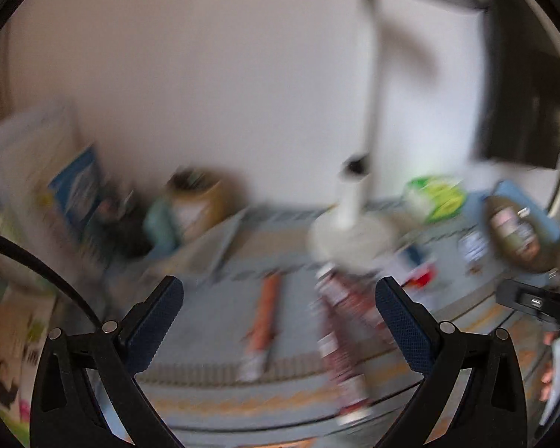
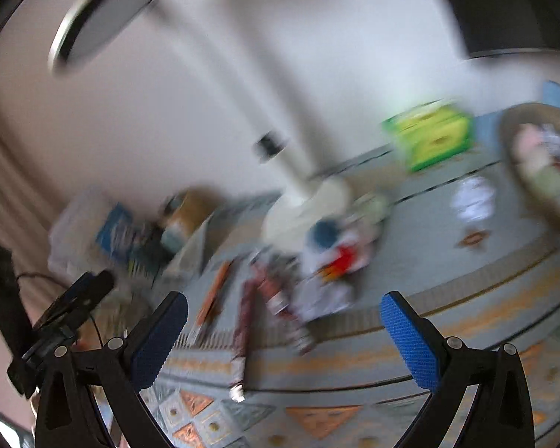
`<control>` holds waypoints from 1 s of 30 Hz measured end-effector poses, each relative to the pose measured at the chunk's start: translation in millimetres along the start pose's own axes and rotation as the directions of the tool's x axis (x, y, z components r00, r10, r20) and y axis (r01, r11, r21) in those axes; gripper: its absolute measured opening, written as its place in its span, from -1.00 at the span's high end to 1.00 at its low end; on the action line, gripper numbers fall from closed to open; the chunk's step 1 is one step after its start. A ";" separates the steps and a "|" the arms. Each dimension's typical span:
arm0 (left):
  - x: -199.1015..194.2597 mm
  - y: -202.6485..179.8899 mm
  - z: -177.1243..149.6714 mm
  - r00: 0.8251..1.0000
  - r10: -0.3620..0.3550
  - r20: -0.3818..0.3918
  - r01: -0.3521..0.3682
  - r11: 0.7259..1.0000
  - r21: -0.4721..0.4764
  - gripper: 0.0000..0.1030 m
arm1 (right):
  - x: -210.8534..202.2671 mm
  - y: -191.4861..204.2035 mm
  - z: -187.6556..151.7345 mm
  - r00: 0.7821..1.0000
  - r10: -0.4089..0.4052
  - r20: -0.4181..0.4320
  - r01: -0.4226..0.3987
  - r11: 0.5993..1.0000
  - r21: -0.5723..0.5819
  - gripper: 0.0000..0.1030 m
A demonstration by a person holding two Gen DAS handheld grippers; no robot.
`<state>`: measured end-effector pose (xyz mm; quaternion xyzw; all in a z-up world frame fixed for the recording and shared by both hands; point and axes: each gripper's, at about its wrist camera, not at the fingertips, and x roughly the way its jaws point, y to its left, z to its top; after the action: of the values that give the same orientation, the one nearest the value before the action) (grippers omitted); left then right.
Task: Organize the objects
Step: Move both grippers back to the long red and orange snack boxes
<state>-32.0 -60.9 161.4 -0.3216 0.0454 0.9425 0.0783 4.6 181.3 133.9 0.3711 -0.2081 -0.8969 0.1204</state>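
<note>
Seemingly little is done; both left tongs [image 1: 280, 321] and right tongs [image 2: 283, 336] gape wide, empty, above the patterned cloth-covered counter [image 2: 448, 261]; long orange packet [image 1: 264, 313], dark red packets [image 1: 341, 336] lie loose mid-counter.

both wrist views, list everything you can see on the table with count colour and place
lamp: one, white, centre of table
long tubes: two, dark red print, front centre
orange tube: one, left of them
green box: one, back right
brown bowl: one, filled, far right
wrappers: blurred heap, white and red, by lamp base
blue box: one, back left
patterned cloth: one, grey and orange, covers table
left gripper: jaws open
right gripper: jaws open
</note>
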 end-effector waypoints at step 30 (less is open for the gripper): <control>147.7 18.6 -83.7 0.960 -0.042 -0.277 0.039 0.999 -0.017 -1.00 | 173.2 72.7 -85.4 0.939 -0.317 -0.131 0.239 0.878 -0.415 -1.00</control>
<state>-100.4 -73.1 5.4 -0.4519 0.0440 0.8866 0.0886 -50.2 28.6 6.5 0.4514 0.0445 -0.8875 0.0815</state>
